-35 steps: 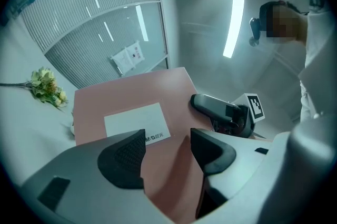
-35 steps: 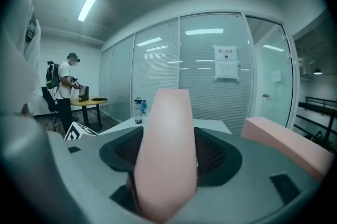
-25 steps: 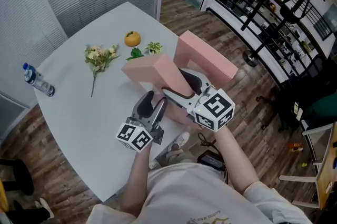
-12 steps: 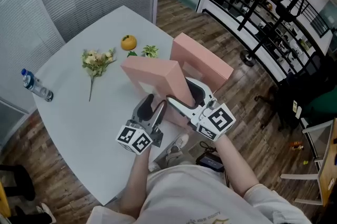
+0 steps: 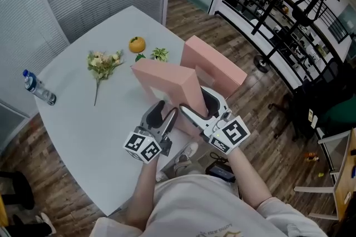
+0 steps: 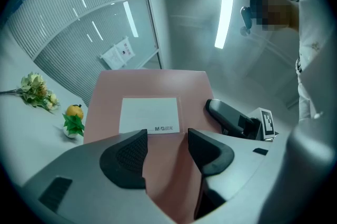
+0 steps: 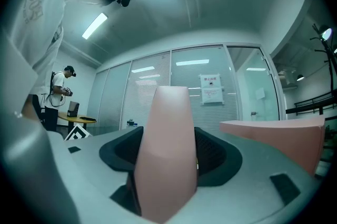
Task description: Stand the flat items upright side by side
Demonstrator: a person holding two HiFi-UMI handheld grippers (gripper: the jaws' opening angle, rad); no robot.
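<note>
A pink file box (image 5: 167, 84) is held tilted above the white table (image 5: 83, 124), with its white label (image 6: 150, 115) turned toward the left gripper view. My right gripper (image 5: 196, 103) is shut on the box's narrow edge, and pink fills its jaws (image 7: 167, 149). My left gripper (image 5: 162, 114) sits low beside it. Its jaws have just been closing, and the box's lower end lies between them (image 6: 167, 140) with both pads against it. A second pink file box (image 5: 214, 66) stands upright just right of the held one, apart from it.
A flower sprig (image 5: 103, 60), an orange (image 5: 137, 44) and a small green plant (image 5: 160, 54) lie behind the boxes. A water bottle (image 5: 38, 87) lies at the table's left edge. Wooden floor and black racks (image 5: 278, 13) are to the right.
The held box has tipped up from a flatter lie to a steeper tilt, closer to the standing box. My right gripper shifted a little with it. The left gripper stayed in place.
</note>
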